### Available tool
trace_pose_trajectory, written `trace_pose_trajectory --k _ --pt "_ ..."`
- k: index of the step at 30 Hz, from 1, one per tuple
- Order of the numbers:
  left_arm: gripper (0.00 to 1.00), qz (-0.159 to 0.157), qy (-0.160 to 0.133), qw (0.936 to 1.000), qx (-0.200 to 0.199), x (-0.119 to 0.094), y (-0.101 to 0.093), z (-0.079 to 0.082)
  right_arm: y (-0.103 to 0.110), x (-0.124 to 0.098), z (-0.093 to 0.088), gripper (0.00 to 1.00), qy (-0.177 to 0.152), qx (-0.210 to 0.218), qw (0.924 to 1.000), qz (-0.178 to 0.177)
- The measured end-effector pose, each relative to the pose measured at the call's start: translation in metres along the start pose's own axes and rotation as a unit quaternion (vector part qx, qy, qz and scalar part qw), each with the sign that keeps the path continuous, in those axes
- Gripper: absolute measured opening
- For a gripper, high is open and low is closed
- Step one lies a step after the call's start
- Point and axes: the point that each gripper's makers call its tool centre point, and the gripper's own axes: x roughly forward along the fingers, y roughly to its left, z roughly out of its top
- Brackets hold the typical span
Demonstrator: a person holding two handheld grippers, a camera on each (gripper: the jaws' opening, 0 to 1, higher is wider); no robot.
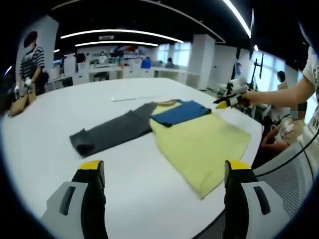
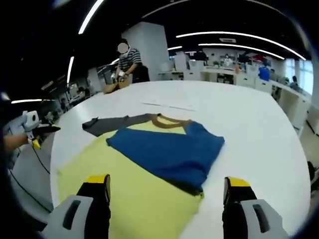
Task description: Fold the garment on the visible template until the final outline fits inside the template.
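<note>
A broad white table [image 1: 60, 134] carries the garment [image 1: 199, 142], a shirt with a yellow body, one grey sleeve [image 1: 112, 132] and one blue sleeve [image 1: 180, 112]. In the left gripper view the garment lies right of centre on the table, its yellow body reaching toward the near right edge; the grey sleeve is stretched out flat to the left, and the blue sleeve is folded across the upper chest, beside the tan collar [image 1: 168, 102]. In the right gripper view the same garment [image 2: 144, 199] lies just ahead of the jaws, with the blue sleeve [image 2: 169, 152] spread over the yellow body and the grey sleeve [image 2: 117, 123] running off to the far left. The left gripper [image 1: 164, 172] hangs above bare table near the garment's near edge, jaws parted and holding nothing. The right gripper [image 2: 167, 186] hangs over the yellow body, jaws likewise parted and empty; it also appears at the far right of the left gripper view [image 1: 230, 100], held in a hand beyond the garment. A thin white strip [image 1: 130, 98] lies on the table beyond the collar. A person in a striped shirt [image 2: 130, 62] stands at the far side.
</note>
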Motion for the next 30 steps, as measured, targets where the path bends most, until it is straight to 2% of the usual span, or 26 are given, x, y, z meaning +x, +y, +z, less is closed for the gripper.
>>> trace_pose_trajectory --k 2,13,18,21,30 --pt "0.97 0.003 -0.001 1.0000 -0.002 0.000 0.002 0.001 0.006 -0.003 0.001 0.99 -0.003 -0.004 0.9999 0.009" --pt "0.94 0.015 0.002 0.9999 0.003 0.003 0.021 0.005 0.029 -0.028 0.008 0.99 -0.027 -0.027 0.9987 0.033" --pt "0.93 0.022 0.000 0.9998 0.004 0.004 0.033 0.010 0.041 -0.040 0.010 0.99 -0.047 -0.015 0.9980 0.039" --pt "0.93 0.025 -0.009 0.9997 0.000 0.006 0.039 0.016 0.050 -0.045 0.005 0.99 -0.047 -0.017 0.9977 0.045" --pt "0.89 0.040 -0.009 0.9992 -0.002 0.020 0.057 0.026 0.070 -0.052 0.002 0.99 -0.045 -0.034 0.9966 0.060"
